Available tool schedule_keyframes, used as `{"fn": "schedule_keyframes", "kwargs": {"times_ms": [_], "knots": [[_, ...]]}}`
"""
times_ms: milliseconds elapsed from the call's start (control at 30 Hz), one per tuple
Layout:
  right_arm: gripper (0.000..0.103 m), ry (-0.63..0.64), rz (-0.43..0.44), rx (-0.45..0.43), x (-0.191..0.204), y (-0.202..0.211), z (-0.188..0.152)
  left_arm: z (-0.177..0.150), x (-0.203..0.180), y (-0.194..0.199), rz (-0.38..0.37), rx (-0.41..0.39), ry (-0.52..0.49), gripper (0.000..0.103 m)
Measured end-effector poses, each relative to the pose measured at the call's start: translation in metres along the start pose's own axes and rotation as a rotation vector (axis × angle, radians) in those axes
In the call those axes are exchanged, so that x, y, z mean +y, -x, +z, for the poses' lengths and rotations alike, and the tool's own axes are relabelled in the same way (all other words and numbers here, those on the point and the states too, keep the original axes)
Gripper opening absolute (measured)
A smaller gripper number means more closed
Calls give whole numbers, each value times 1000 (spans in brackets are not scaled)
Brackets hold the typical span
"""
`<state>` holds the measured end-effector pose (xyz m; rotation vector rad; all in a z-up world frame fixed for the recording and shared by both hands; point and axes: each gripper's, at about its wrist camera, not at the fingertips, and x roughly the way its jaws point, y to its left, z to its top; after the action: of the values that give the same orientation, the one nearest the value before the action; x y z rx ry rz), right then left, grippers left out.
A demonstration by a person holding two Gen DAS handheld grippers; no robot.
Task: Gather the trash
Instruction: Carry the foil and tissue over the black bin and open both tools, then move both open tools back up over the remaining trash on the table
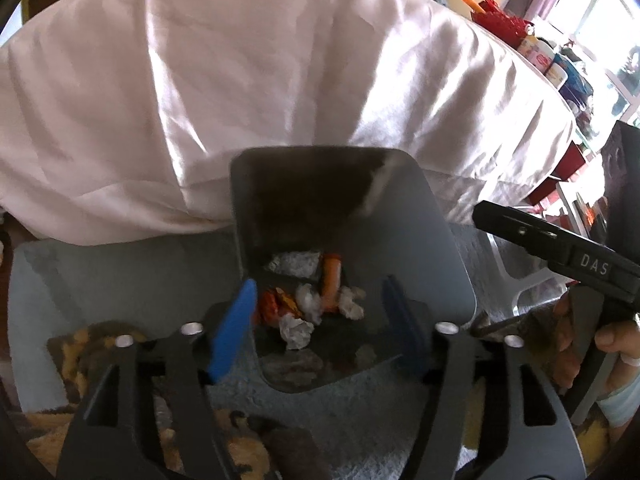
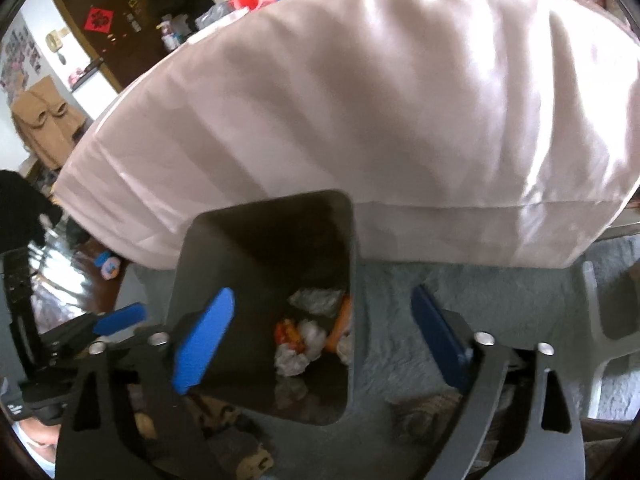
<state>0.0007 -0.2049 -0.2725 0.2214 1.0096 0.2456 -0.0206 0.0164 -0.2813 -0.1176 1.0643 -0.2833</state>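
Trash [image 1: 308, 308] in bin [image 1: 432, 256]; both tools [image 1: 320, 324] [image 2: 324, 344] spread wide above.

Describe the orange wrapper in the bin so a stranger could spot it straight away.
Below the big white cloth, a dark square bin stands on grey carpet. Among the trash at its bottom, left of the crumpled white tissue, lies the orange wrapper: the only shiny, red-and-orange crinkled piece.

A: Bin [image 1: 432, 264], smooth grey plastic, walls with a dull sheen. Inside, crumpled white paper [image 1: 296, 330], matt; a glossy orange-red wrapper [image 1: 276, 304].

B: Cloth [image 1: 248, 92] over the bench, satin-like, pale, shiny along the folds. Rug [image 2: 400, 344], grey, rough pile.

A: Left claw [image 1: 320, 328]: matt black plastic arms, blue matt pads [image 1: 234, 328], bright metal pins.
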Motion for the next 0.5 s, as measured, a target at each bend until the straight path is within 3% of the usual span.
{"fn": "schedule_keyframes", "kwargs": {"times_ms": [100,333,500], "knots": [[96,-30,-17,-22,-7,5,2,2,5,9,17,-30,11,75],[96,-39,-23,-97,-6,29,18,27,13,40,51,-99,86,76],[96,-31,-36,-172,1,60,64,71,20,65,137,-154,132,76]]}}
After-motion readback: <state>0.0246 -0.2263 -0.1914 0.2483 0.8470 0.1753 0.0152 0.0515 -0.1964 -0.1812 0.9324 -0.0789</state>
